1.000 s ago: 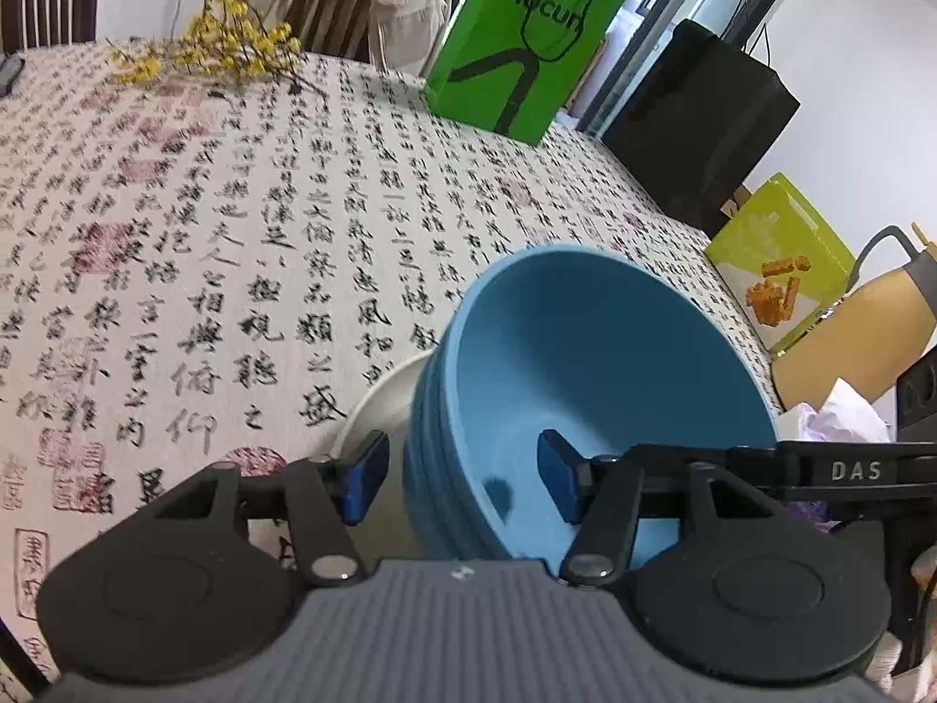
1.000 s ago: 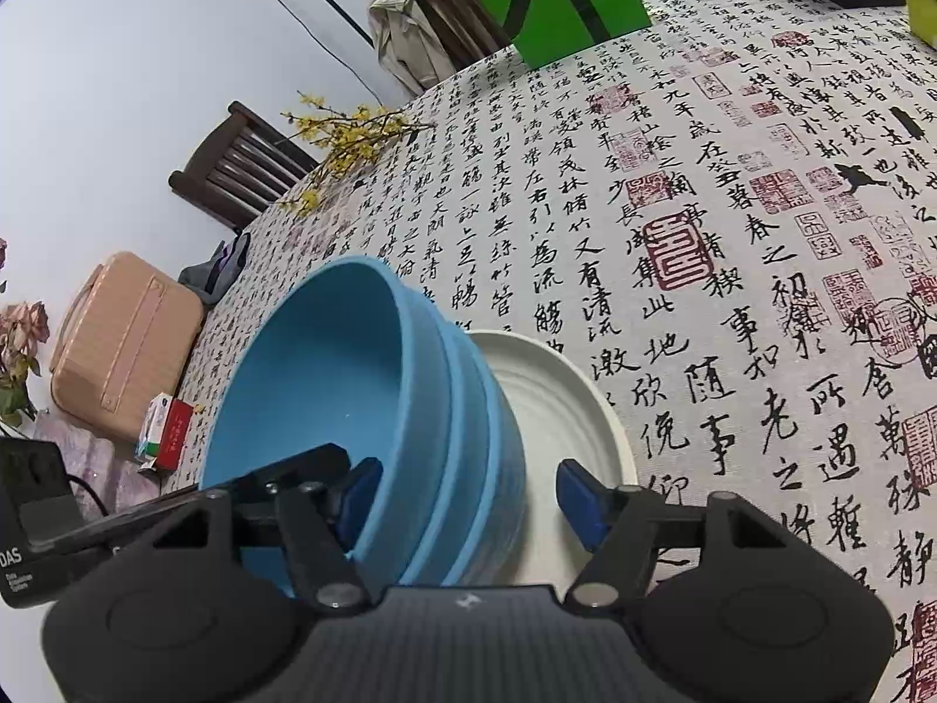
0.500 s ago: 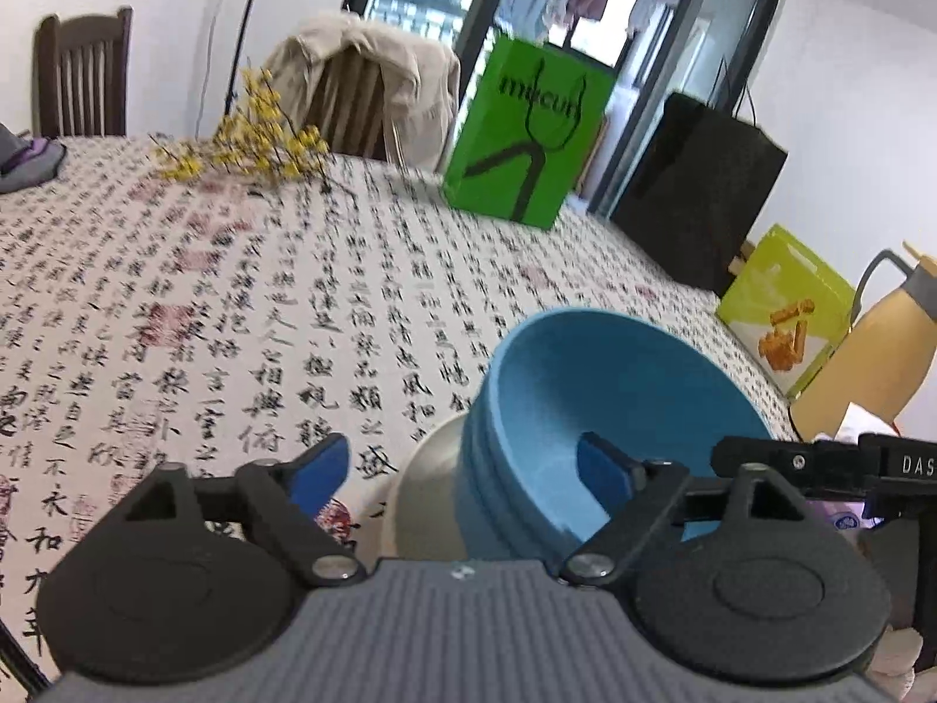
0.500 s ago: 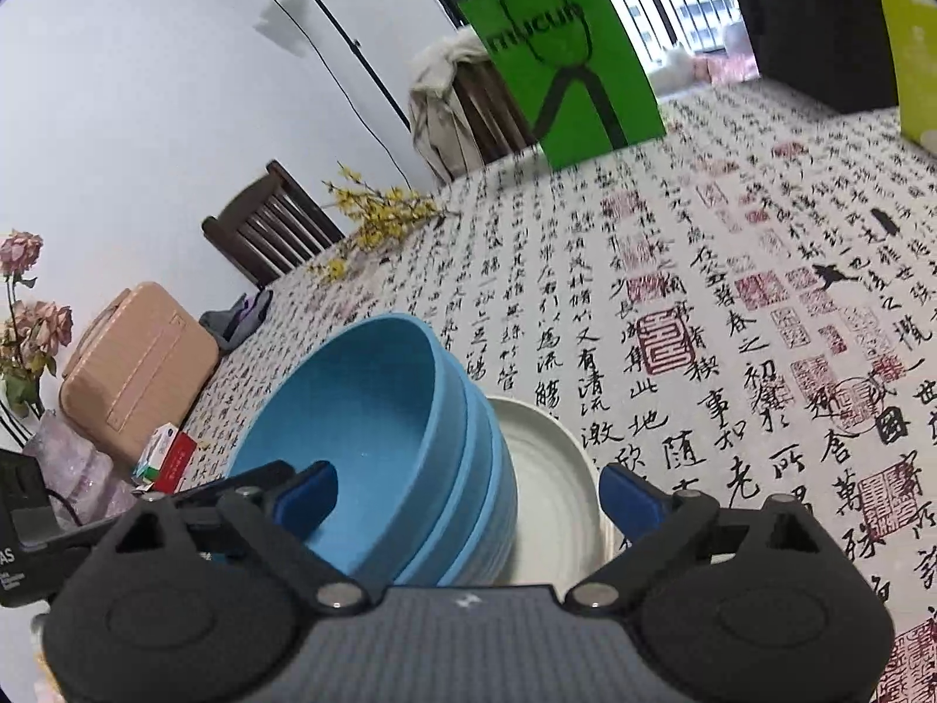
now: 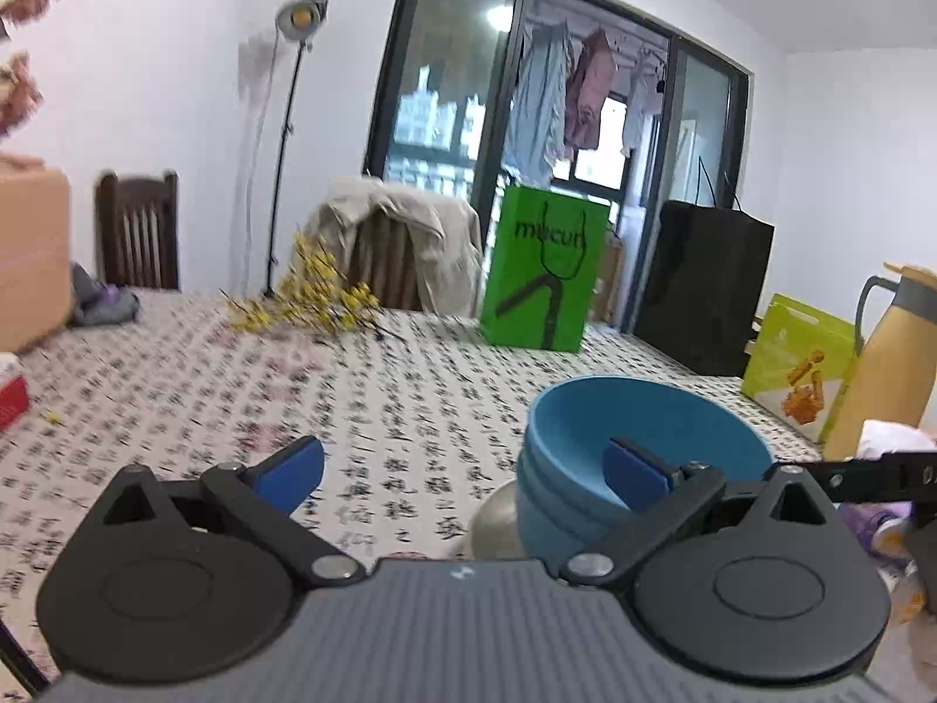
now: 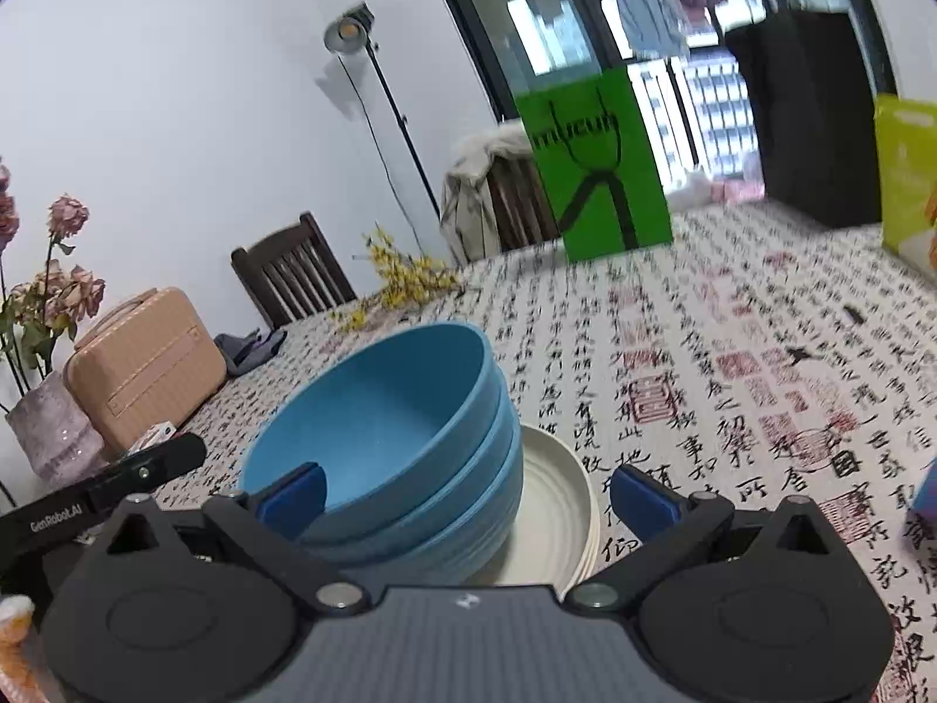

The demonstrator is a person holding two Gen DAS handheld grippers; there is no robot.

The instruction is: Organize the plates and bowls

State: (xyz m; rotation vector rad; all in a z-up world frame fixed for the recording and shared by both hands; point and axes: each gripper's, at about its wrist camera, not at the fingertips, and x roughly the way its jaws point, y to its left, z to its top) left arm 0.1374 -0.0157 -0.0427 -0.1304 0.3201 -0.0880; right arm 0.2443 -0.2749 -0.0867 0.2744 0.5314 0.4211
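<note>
A stack of blue bowls [image 6: 410,445] sits on a stack of cream plates [image 6: 556,515] on the calligraphy-print tablecloth [image 6: 732,386]. The bowls also show in the left wrist view [image 5: 632,457], with a plate edge [image 5: 495,521] below them. My left gripper [image 5: 462,468] is open and empty, raised, its right finger in front of the bowls. My right gripper [image 6: 468,495] is open and empty, its jaws wide on either side of the stack without touching it.
A green paper bag [image 5: 541,275], yellow flowers [image 5: 316,299], a black bag [image 5: 703,293], a lime box [image 5: 802,357] and a yellow thermos [image 5: 884,363] stand around the table. A pink case [image 6: 146,363] and a vase [image 6: 52,427] are at the left.
Both grippers have opened wide, let go of the bowl stack and tilted up and back. The bowls now rest on the plates.
</note>
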